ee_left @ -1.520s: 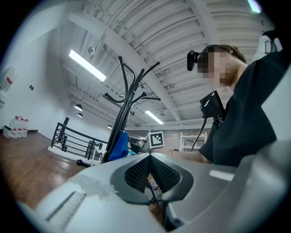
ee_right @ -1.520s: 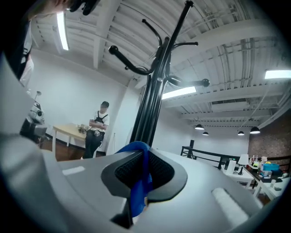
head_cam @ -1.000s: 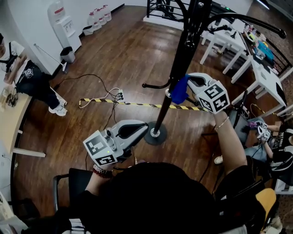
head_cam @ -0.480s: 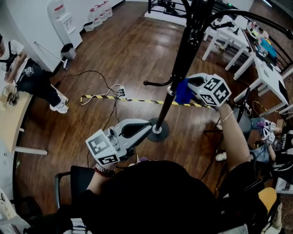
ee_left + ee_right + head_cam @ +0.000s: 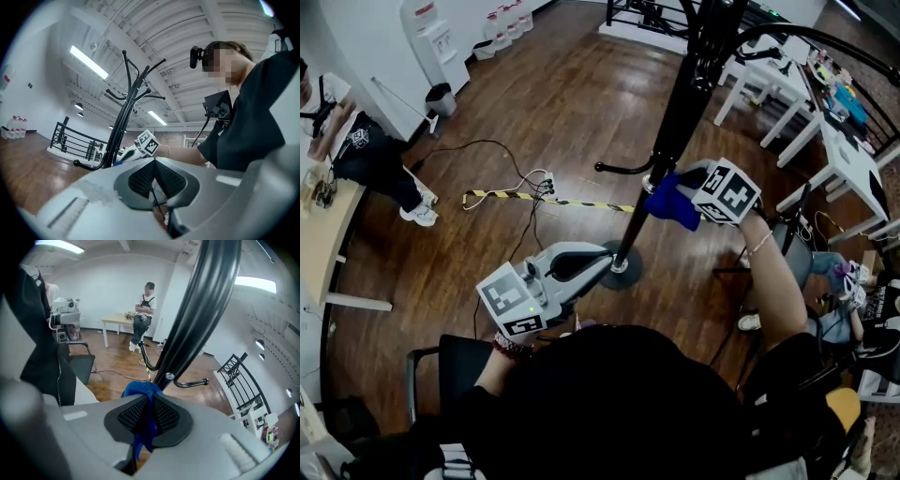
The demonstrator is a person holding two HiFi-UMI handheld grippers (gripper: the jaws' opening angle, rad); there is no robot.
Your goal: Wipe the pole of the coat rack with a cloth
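The black coat rack pole (image 5: 675, 122) rises from a round base (image 5: 619, 275) on the wooden floor, with a low hook arm (image 5: 623, 170) pointing left. My right gripper (image 5: 682, 190) is shut on a blue cloth (image 5: 673, 201), and the cloth presses against the pole just below that hook collar. In the right gripper view the cloth (image 5: 140, 391) bunches between the jaws against the pole (image 5: 197, 315). My left gripper (image 5: 581, 267) hangs low near the base, shut with nothing in it. In the left gripper view the rack (image 5: 123, 117) stands ahead with its hooks spread.
Yellow-black tape (image 5: 553, 202) and cables (image 5: 520, 183) cross the floor left of the base. White tables (image 5: 825, 122) stand at the right, a chair (image 5: 441, 375) below left. A person (image 5: 366, 159) sits by a desk at far left. A black railing (image 5: 647, 19) runs behind.
My right gripper has slid the blue cloth down and slightly left along the pole. The left gripper has stayed near the base.
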